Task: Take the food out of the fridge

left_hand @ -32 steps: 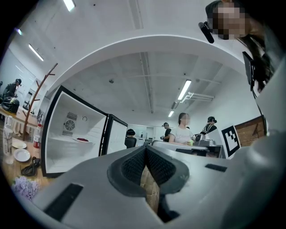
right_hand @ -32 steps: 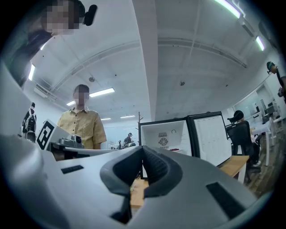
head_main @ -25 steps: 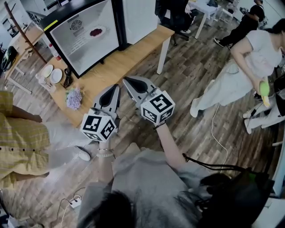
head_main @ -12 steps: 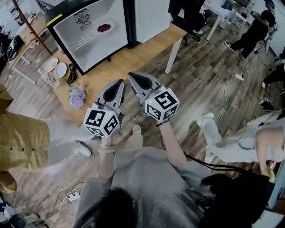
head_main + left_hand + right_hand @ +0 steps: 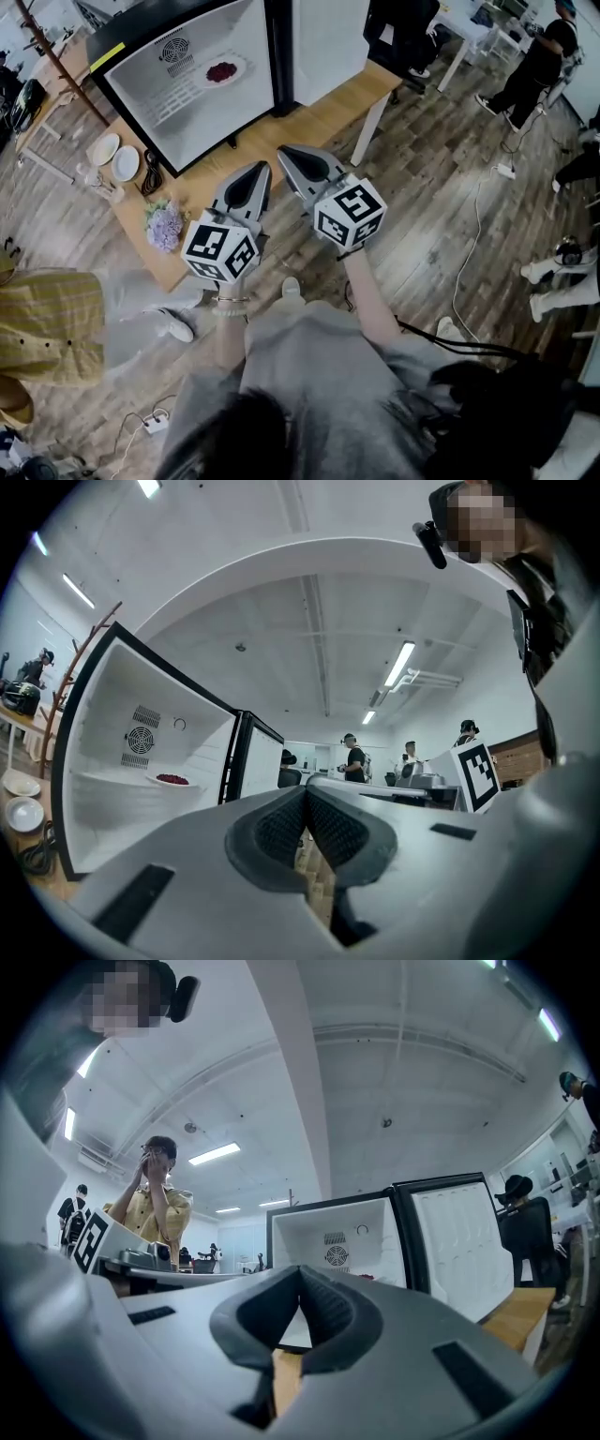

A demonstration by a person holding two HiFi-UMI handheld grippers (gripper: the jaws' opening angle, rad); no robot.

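- A wooden table (image 5: 314, 117) on a plank floor carries the fridge (image 5: 202, 117), its door (image 5: 328, 42) swung wide.
- The food (image 5: 222, 70), red on a white plate (image 5: 242, 64), sits on the shelf inside the fridge, beside the fan (image 5: 174, 49).
- Your left gripper (image 5: 307, 803) is in front of the fridge, clear of it, jaws pressed together on nothing.
- Your right gripper (image 5: 300, 1283) is just beside the left one, facing the fridge, jaws likewise closed and empty.

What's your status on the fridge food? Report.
Left gripper shut, empty. Right gripper shut, empty. Food inside fridge, untouched. Door open, nothing blocking.
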